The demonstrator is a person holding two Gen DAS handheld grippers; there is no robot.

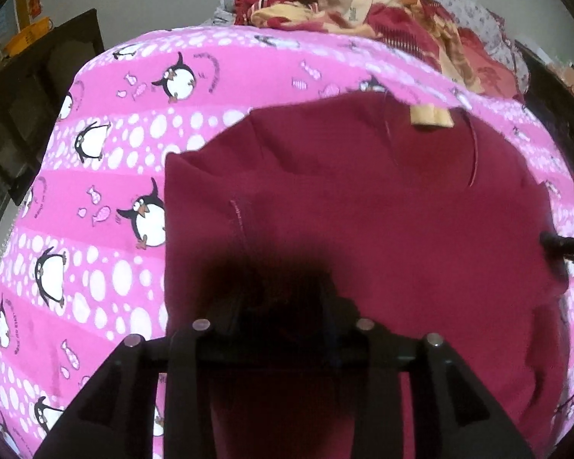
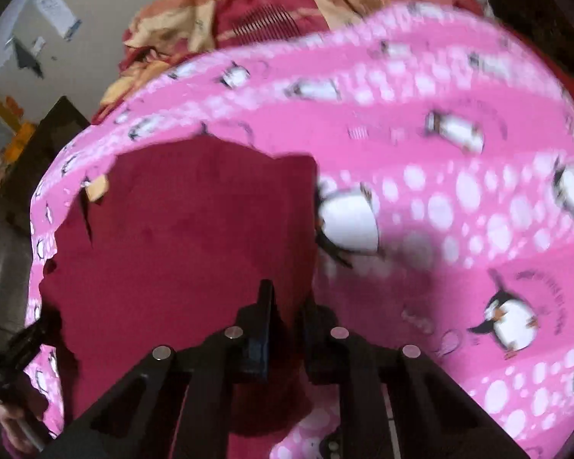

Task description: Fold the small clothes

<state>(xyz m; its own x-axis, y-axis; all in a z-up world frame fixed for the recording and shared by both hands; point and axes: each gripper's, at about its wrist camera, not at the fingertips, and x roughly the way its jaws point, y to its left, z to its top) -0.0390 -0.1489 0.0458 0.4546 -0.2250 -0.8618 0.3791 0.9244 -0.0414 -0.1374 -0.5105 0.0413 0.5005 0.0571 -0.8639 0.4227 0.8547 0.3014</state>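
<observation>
A maroon garment [image 1: 363,210] lies spread on a bed under a pink sheet [image 1: 107,176] printed with penguins, fish and white bubbles. Curved writing runs beside several of the penguins, but it is too small and soft to read. A pale yellow tag [image 1: 430,114] sits at the garment's far edge, and no wording can be made out on it. With the tag at the far end, the garment's long axis runs from the person holding the tools toward the far side of the bed, and its near part hangs down over the left gripper [image 1: 283,306].

That gripper's tips are buried in dark shadow beneath the cloth, so whether they are released or pinching fabric cannot be told. The right gripper [image 2: 287,306] is clenched on the garment's right-hand edge, a narrow strip of maroon cloth showing between its two black fingers [image 2: 266,306]. The right wrist view is blurred.

Beyond the garment, a heap of red and yellow patterned bedding [image 1: 363,0] is piled against the pale wall. Dark furniture [image 1: 38,107] stands to the left of the bed, with yellow items on top, and papers [image 2: 53,9] are stuck on the wall.
</observation>
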